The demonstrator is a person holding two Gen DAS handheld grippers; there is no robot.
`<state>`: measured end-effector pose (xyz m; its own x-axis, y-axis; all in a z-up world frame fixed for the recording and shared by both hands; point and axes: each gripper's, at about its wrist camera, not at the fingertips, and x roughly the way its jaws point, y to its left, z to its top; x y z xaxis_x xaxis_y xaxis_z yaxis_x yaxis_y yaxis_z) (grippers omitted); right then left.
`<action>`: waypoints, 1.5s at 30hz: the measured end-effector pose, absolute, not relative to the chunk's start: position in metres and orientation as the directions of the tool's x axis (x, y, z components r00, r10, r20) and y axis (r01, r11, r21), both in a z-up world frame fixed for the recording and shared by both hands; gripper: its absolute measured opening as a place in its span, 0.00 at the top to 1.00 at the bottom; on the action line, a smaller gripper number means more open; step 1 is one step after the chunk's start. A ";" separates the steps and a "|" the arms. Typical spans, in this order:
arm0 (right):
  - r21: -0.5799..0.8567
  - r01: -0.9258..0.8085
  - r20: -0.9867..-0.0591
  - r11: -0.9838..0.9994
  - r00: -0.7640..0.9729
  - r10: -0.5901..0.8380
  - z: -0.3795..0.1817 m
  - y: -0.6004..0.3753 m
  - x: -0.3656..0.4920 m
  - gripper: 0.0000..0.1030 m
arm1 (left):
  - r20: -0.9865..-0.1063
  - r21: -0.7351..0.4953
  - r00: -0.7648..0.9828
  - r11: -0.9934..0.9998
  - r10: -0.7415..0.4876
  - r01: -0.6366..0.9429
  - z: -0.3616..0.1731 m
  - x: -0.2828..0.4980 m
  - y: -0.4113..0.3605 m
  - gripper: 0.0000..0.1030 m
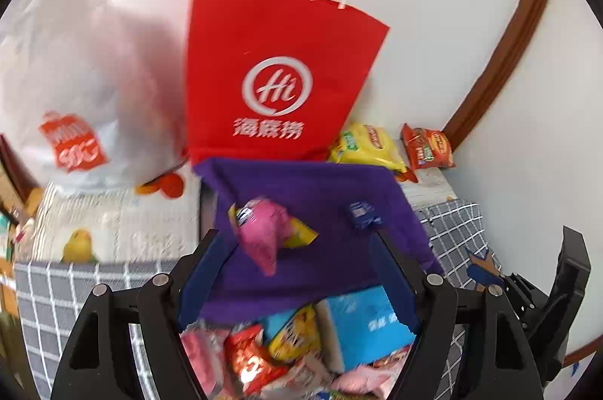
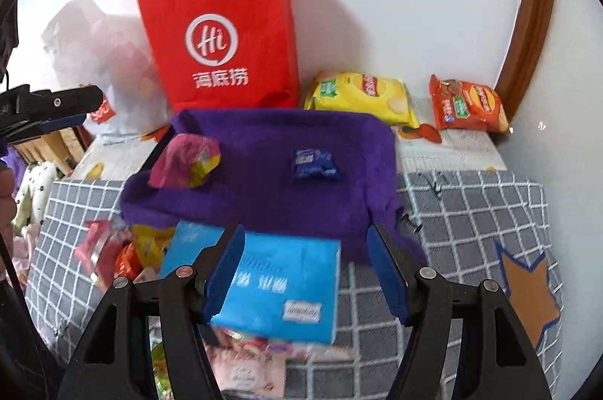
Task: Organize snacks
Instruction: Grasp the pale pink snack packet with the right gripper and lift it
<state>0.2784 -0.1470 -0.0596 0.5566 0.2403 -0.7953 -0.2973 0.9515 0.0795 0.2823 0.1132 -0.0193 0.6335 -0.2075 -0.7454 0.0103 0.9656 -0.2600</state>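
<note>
Presently, item by item, as each lies from the jaws.

Blue packet (image 2: 277, 287): large, flat, rectangular. It lies directly below and between the jaws of the right gripper (image 2: 309, 272), which stand spread with no pad on it that I can see. Its long axis runs roughly across the gap, tilted a little. The left pad overlaps its near corner in the right wrist view; contact cannot be told.

Left gripper (image 1: 297, 281): jaws spread, nothing pinched. Beneath them lies the heap of small snacks (image 1: 271, 351) and the same blue packet at its right side.

Pink packet (image 1: 264, 234): on the purple cloth (image 1: 324, 189), ahead of the left jaws and toward their left pad.

Small dark-blue packet (image 2: 314, 164): on the cloth, ahead of the right jaws, well apart from the pink one.

Red paper bag (image 2: 226, 42): upright beyond the cloth, against the wall.

Judgement: the right gripper is the nearer to the blue packet; a descent and closure across its short side seems the likely next move.
</note>
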 end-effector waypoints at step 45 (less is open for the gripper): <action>-0.042 -0.494 -0.845 0.868 0.481 0.233 -0.142 -0.134 0.222 0.23 | -0.847 -0.302 0.492 0.944 -0.202 -0.133 -0.109 0.148 0.125 0.25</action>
<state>0.2217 -0.1338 -0.1415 0.4814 0.2327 -0.8450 -0.4941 0.8683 -0.0424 0.1481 0.1253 -0.1088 0.4920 -0.2019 -0.8469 -0.1333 0.9438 -0.3025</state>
